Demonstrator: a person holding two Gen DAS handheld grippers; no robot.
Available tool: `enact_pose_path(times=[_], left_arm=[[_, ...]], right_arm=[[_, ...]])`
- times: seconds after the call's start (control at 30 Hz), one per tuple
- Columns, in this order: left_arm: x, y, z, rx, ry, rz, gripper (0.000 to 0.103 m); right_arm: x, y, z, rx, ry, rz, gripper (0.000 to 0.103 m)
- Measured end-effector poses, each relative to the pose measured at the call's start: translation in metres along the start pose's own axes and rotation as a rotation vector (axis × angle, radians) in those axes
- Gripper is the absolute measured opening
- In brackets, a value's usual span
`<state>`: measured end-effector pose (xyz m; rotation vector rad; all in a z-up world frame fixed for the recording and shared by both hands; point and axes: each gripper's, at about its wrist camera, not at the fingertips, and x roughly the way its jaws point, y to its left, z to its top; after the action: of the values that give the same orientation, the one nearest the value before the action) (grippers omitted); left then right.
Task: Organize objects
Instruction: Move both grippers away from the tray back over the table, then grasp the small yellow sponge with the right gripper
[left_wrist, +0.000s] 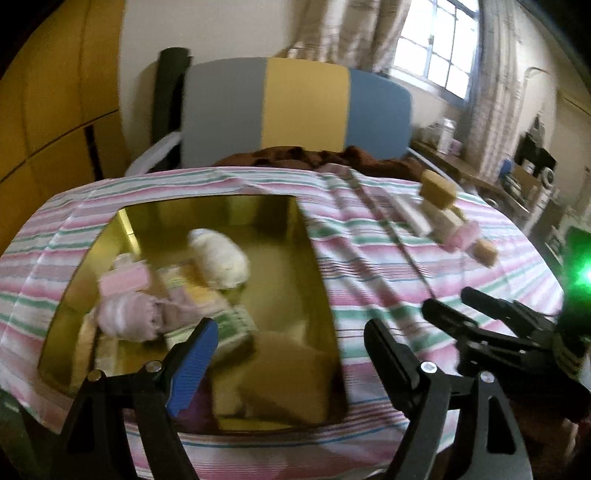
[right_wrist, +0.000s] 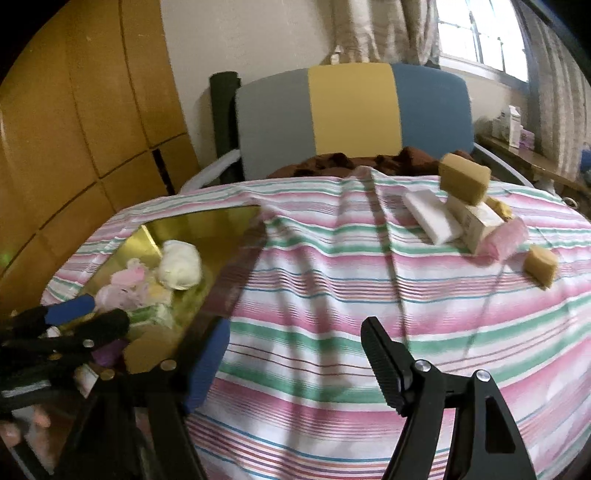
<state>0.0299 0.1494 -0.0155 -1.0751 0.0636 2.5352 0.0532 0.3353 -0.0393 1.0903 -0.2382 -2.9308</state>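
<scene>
A: Gold metal, shiny inside: an open tin (left_wrist: 221, 210) sunk into the striped cloth (left_wrist: 369, 280) over the surface.
B: Filled with what?
A: A cream roll (left_wrist: 218, 258) toward the tin's far wall, a pink roll (left_wrist: 125, 314) and a pink block (left_wrist: 125, 280) by its left wall, a green-printed pack (left_wrist: 232, 325) in the middle, a tan block (left_wrist: 291, 380) in its near right corner. All blurred.
B: And outside the tin?
A: Off to the tin's right, well apart from it, a small heap on the cloth: a large tan block (right_wrist: 465, 177) on top, a white bar (right_wrist: 432, 218) and a pale box (right_wrist: 476, 218) under it, a pink bundle (right_wrist: 506, 236) beside the box, a small tan cube (right_wrist: 541, 264) nearest.
B: Left gripper (left_wrist: 291, 347)?
A: Over the tin's near edge, spread wide, nothing pinched; blue pad (left_wrist: 195, 358) above the tin's contents, black finger above the cloth.
B: Right gripper (right_wrist: 291, 363)?
A: Just right of the tin, above bare cloth, spread too, empty, no pad touching anything. Seen from the left view as black fingers close beside the left gripper.
B: Behind the tin?
A: A headboard (right_wrist: 351, 110) in grey, yellow and blue panels, brown fabric (right_wrist: 351, 162) bunched at its foot.
</scene>
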Motion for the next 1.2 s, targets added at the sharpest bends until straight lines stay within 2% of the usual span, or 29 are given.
enact_pose_path(times=[0.23,0.53,0.63,0.8,1.0,1.03,1.13,1.2], left_arm=[[0.008,-0.047,-0.001,0.089,0.025,-0.09,0.083],[0.025,-0.094,-0.003,0.189,0.056,-0.145,0.083],[0.035,-0.103,-0.004,0.197,0.075,-0.159,0.083],[0.053,-0.111,-0.005,0.205,0.102,-0.145,0.083],[0.059,-0.107,-0.009,0.195,0.126,-0.129,0.083],[0.06,-0.105,-0.01,0.19,0.132,-0.123,0.083],[0.063,-0.1,-0.011,0.174,0.139,-0.112,0.083],[0.064,-0.097,-0.01,0.165,0.143,-0.107,0.083]], right_arm=[[0.01,-0.056,-0.014,0.06,0.049,-0.102,0.075],[0.01,-0.154,-0.017,0.202,0.058,-0.225,0.075],[0.006,-0.188,-0.002,0.279,0.01,-0.212,0.075],[0.015,-0.229,0.041,0.328,-0.056,-0.243,0.075],[0.044,-0.26,0.087,0.378,-0.08,-0.26,0.073],[0.049,-0.265,0.091,0.392,-0.079,-0.262,0.069],[0.069,-0.278,0.097,0.413,-0.039,-0.263,0.045],[0.073,-0.28,0.094,0.425,-0.038,-0.223,0.043]])
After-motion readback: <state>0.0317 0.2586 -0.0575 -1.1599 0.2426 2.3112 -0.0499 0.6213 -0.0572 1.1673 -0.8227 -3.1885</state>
